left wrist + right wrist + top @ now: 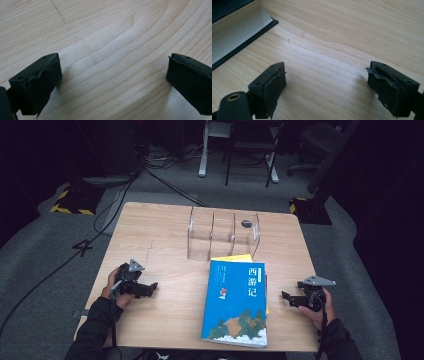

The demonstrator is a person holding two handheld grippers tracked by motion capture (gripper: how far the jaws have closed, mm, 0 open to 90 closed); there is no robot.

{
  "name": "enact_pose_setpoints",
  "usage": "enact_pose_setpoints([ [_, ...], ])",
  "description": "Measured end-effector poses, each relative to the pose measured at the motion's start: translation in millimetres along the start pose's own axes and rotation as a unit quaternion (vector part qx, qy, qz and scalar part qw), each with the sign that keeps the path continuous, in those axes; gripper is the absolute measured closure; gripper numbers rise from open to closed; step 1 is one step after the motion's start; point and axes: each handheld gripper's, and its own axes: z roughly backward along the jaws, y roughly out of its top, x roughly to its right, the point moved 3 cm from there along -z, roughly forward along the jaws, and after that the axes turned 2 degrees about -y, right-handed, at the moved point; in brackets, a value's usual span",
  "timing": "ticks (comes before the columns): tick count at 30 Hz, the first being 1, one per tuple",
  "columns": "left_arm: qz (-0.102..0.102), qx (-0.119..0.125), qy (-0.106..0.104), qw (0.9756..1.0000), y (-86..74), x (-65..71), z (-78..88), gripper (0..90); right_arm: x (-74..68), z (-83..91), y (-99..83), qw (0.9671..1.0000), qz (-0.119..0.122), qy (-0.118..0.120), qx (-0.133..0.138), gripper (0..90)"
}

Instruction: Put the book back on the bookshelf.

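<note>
A thick blue book with a painted cover lies flat on the wooden table, near its front edge; a yellow book's edge pokes out from under its far end. My left gripper rests low over the table's front left, open, with bare wood between its jaws. My right gripper sits at the front right, just right of the blue book, also open and empty. The book's page edge appears at the upper left of the right gripper view.
A clear plastic rack with three compartments stands at the table's far middle, behind the books. A person's hands and dark sleeves come in from the bottom. Chairs, stands and cables are on the floor beyond the table.
</note>
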Motion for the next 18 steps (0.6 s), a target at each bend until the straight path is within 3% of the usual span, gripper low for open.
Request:
enact_pose_setpoints([
  [6,-0.04,-0.005,-0.033,0.9987,5.6,23.6,-5.9,0.4,0.2,-0.4,0.2,1.0,0.001,0.0,0.0,15.0],
  [11,-0.045,-0.008,-0.039,0.9982,4.6,41.1,-5.9,0.3,0.2,0.0,0.1,1.0,0.001,0.001,-0.001,15.0],
  [16,-0.055,-0.013,-0.048,0.9972,1.0,51.5,-2.4,0.2,0.1,5.2,0.5,0.9996,0.009,0.009,-0.024,17.8],
  [18,-0.061,-0.023,-0.054,0.9964,-0.5,55.8,0.1,0.1,-1.8,8.6,2.2,0.9995,0.007,0.023,-0.019,18.6],
])
